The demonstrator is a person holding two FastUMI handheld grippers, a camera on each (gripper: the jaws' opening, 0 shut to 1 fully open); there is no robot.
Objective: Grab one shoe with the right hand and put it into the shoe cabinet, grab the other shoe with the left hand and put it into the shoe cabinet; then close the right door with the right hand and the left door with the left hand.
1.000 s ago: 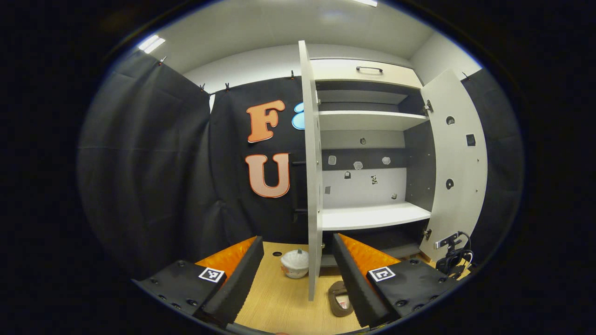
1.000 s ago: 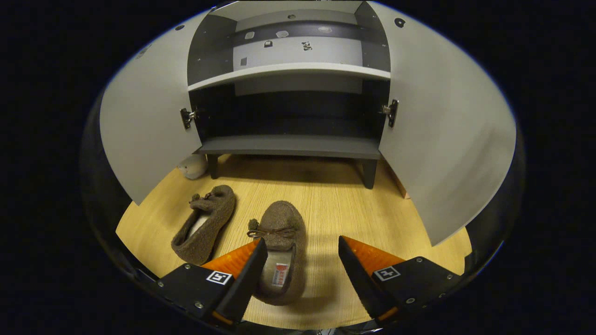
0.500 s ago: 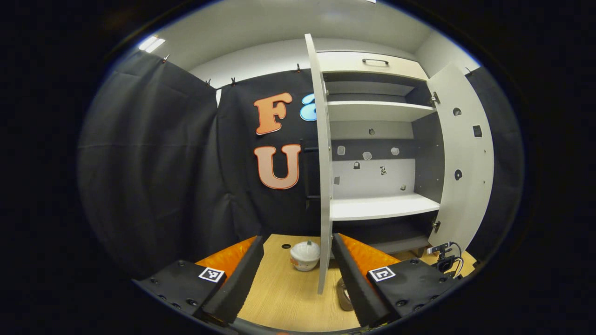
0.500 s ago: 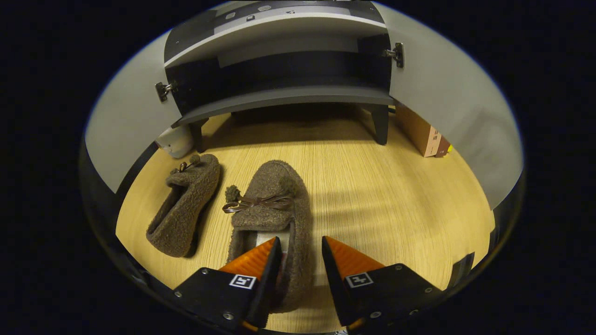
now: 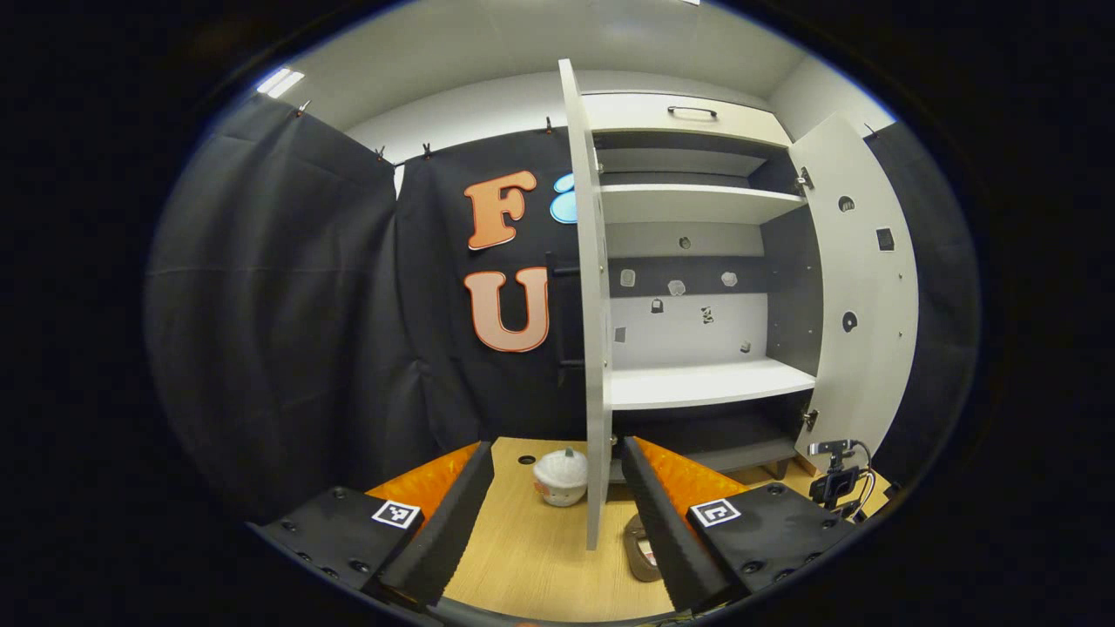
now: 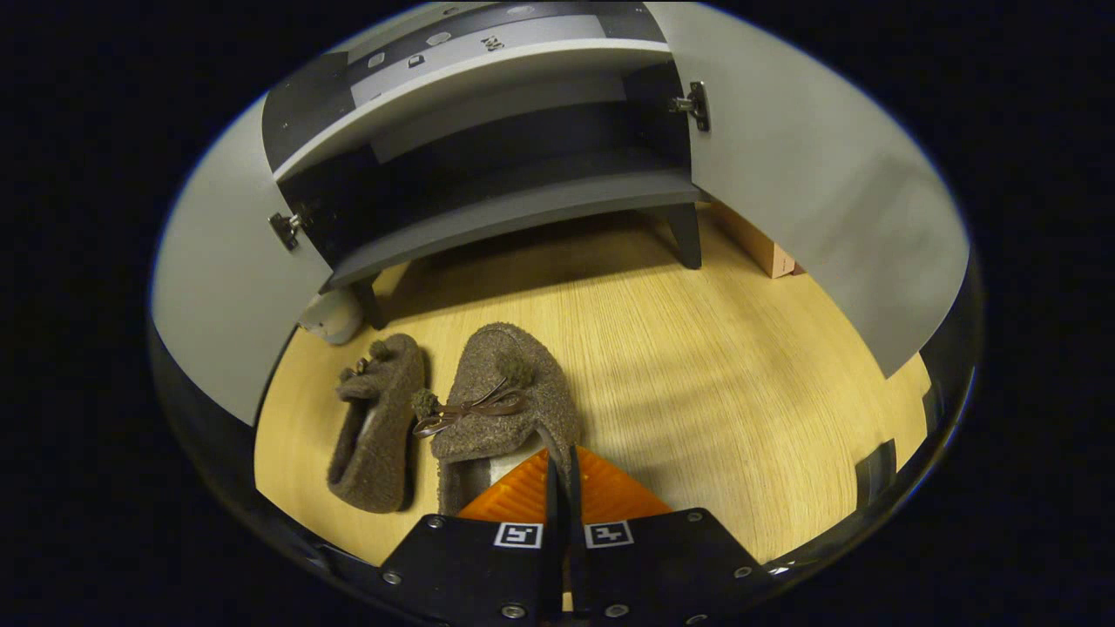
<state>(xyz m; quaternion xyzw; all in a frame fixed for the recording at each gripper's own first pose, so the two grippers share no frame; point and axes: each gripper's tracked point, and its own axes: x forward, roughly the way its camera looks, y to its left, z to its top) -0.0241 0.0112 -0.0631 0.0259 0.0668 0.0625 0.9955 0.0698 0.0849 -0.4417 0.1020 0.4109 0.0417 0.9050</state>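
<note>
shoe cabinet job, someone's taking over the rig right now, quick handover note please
Right gripper: shut on the right-hand shoe, pinching its side wall; the shoe sits on the floor.
Left gripper: open, holding nothing, facing the edge of the left door.
Other shoe: on the floor beside the gripped one.
Shoe cabinet: both doors open, bottom shelf bare.
Done: first shoe gripped.
Left: put both shoes in, close the right door, then the left.

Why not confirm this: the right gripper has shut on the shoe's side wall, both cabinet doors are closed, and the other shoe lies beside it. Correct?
Not quite: both doors stand open, as the right gripper view shows. The right gripper is shut on the shoe; the other shoe lies beside it.
</note>
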